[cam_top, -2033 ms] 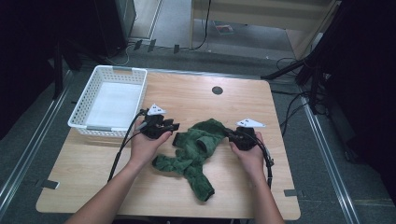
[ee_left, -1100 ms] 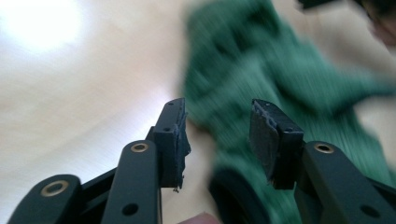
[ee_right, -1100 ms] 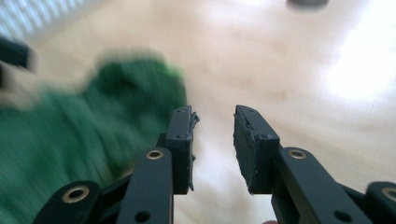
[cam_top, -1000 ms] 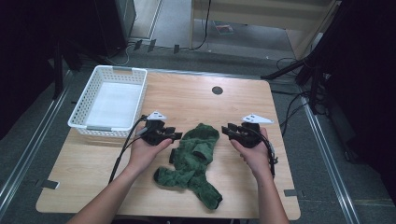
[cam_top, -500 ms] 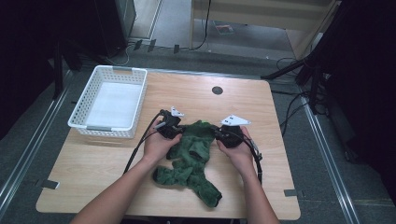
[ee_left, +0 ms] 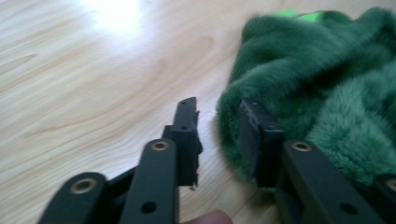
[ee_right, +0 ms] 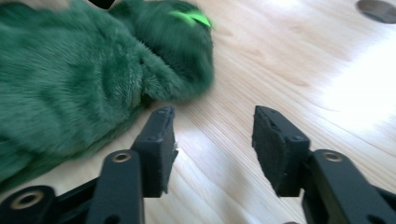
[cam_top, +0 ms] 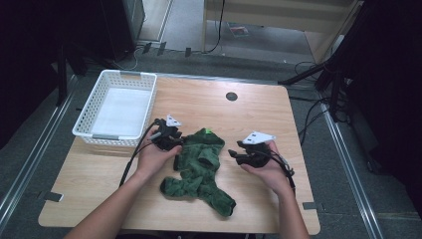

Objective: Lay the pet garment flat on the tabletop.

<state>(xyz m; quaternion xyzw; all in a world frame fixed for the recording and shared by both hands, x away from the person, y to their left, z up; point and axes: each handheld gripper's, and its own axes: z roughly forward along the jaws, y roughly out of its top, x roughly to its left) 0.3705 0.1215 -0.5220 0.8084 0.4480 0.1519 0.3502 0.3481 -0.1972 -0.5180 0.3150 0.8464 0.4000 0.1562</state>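
Green plush garment (cam_top: 199, 169) lies crumpled at the middle of the counter (cam_top: 249, 114), its lower end trailing toward the near edge. Half a second earlier both grippers met over its top edge; now the right gripper (cam_top: 234, 154) has drawn back to the right and stands clear of the fabric, jaws wide over bare wood, while the left gripper (cam_top: 175, 142) remains at the upper left edge, jaws narrowly apart with a fold of pile pressed against the inner face of one, not yet pinched. This suggests a regrasp during spreading or folding. A bright green tag (ee_right: 191, 17) marks the top edge. Folds hide the garment's true shape. White basket (cam_top: 99, 107) stands well apart at far left.
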